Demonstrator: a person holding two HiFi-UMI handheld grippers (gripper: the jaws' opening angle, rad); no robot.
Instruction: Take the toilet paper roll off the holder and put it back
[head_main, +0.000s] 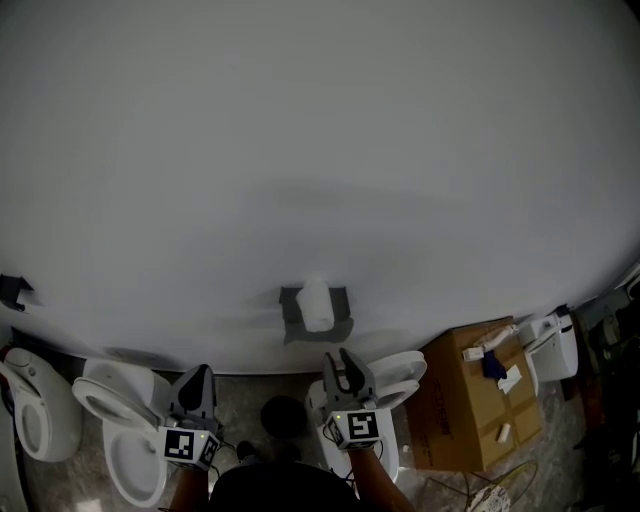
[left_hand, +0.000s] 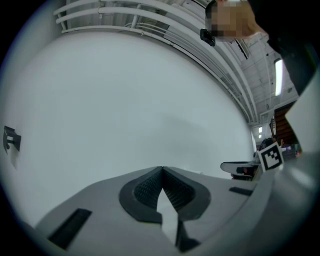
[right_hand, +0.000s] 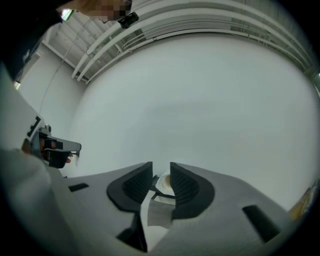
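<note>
Ahead, toilet paper roll (head_main: 317, 303) on holder (head_main: 341, 322), beyond right tongs (head_main: 337, 356), untouched.

Plain white wall (head_main: 320, 150) filling most of the view, speckled grey floor (head_main: 245, 398) running along its foot, white toilets (head_main: 125, 440) standing against it, cardboard box (head_main: 465, 420) sitting at right, dark bracket (head_main: 14, 292) hanging far left, pale pipes (left_hand: 130, 20) running overhead.
</note>
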